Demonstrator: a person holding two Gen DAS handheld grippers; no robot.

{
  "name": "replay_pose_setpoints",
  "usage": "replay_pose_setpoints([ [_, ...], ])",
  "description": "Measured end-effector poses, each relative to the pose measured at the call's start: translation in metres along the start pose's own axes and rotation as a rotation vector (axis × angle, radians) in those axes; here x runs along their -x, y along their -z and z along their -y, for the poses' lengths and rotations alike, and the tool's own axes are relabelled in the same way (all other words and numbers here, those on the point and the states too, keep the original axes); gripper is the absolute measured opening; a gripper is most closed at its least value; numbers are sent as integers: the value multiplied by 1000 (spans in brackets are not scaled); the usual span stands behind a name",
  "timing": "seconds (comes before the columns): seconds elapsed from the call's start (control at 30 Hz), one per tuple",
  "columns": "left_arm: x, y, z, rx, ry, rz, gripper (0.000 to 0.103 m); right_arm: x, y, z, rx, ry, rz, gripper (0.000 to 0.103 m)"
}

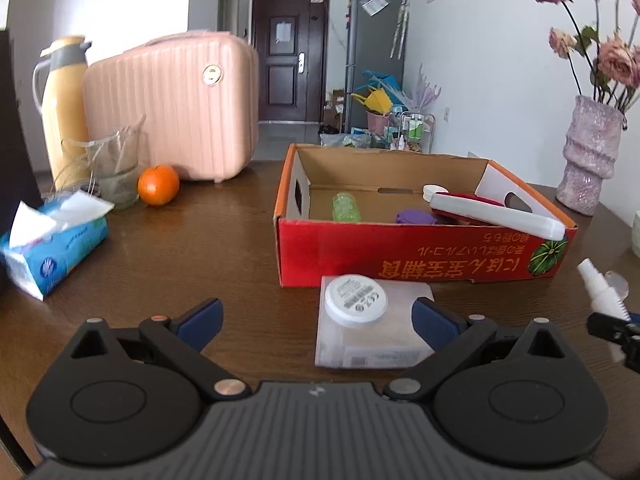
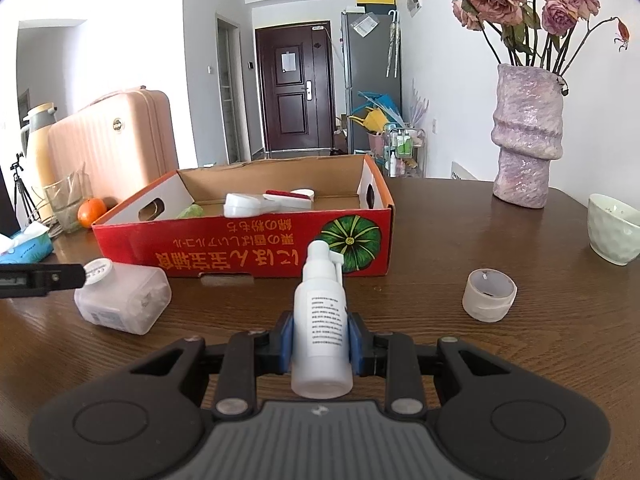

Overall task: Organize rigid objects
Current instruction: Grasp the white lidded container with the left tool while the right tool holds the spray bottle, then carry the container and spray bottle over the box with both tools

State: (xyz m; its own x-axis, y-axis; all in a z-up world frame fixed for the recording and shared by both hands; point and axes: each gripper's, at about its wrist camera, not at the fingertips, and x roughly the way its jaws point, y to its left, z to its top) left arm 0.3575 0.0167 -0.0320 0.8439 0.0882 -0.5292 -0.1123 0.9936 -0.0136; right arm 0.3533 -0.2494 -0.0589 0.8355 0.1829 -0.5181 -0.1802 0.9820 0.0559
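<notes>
White plastic spray bottle (image 2: 320,316) with a printed label sits clamped between the blue pads of the right hand-held gripper (image 2: 320,342), nozzle end pointing away from the camera toward the red cardboard box (image 2: 240,248). Bottle is tilted forward and looks lifted off the dark wood-grain table (image 2: 420,320), though its underside is hidden. In the left wrist view the same bottle (image 1: 600,288) shows at the right edge, in the right gripper's black finger.

Left hand-held gripper (image 1: 316,316) is open, jaws wide apart, nothing pressed between them. Its right blue pad (image 1: 434,320) sits just beside the translucent rectangular plastic jar with the round white lid (image 1: 356,308); contact cannot be judged. Jar lies on the table just in front of the box's near red wall, close to the table's near edge.

Box is open-topped, toward the middle of the table. Inside: a long white plastic case (image 1: 496,216), a green ribbed plastic piece (image 1: 346,206), a purple item (image 1: 416,216), something dark red (image 1: 468,198) behind the case.

Loose on the table, right of the held bottle: short translucent cap-like cylinder (image 2: 489,294), upright, open end up. Pale green ceramic bowl (image 2: 614,228) at the right edge. Lilac textured vase (image 2: 526,136) with dried roses toward the far right corner.

Far left side: pink ribbed hard case (image 1: 176,108), yellow thermos jug (image 1: 64,108), clear glass cup (image 1: 116,168), orange (image 1: 158,185), blue tissue pack (image 1: 52,248).
</notes>
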Motion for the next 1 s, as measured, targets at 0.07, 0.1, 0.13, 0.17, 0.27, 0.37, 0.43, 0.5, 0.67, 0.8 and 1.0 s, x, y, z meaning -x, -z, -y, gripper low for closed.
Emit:
replay_pose_setpoints([
  [0.07,-7,-2,2,-17,-4,2,101,1,0,1,-3,4,2,27],
  [0.1,-10,-2,3,-21,-3,0,98,1,0,1,-5,6,3,27],
  [0.13,-13,-2,3,-25,3,-7,95,1,0,1,-8,8,4,27],
  [0.17,-16,-2,3,-28,7,-15,91,1,0,2,-11,9,5,27],
  [0.27,-22,-2,5,-46,12,-19,84,1,0,2,-15,13,5,27],
  [0.37,-24,-2,5,-53,30,-16,81,1,1,2,-13,16,4,27],
  [0.43,-25,-2,6,-61,44,-19,75,0,1,2,-13,17,4,27],
  [0.5,-28,-2,8,-71,51,-26,62,0,1,2,-15,19,5,27],
  [0.67,-26,-1,10,-84,100,-17,41,2,1,2,-20,23,10,27],
  [0.8,-25,-1,8,-80,109,-17,41,5,2,1,-20,22,16,27],
  [1.0,-16,-3,7,-72,97,14,41,9,2,1,-17,29,32,27],
])
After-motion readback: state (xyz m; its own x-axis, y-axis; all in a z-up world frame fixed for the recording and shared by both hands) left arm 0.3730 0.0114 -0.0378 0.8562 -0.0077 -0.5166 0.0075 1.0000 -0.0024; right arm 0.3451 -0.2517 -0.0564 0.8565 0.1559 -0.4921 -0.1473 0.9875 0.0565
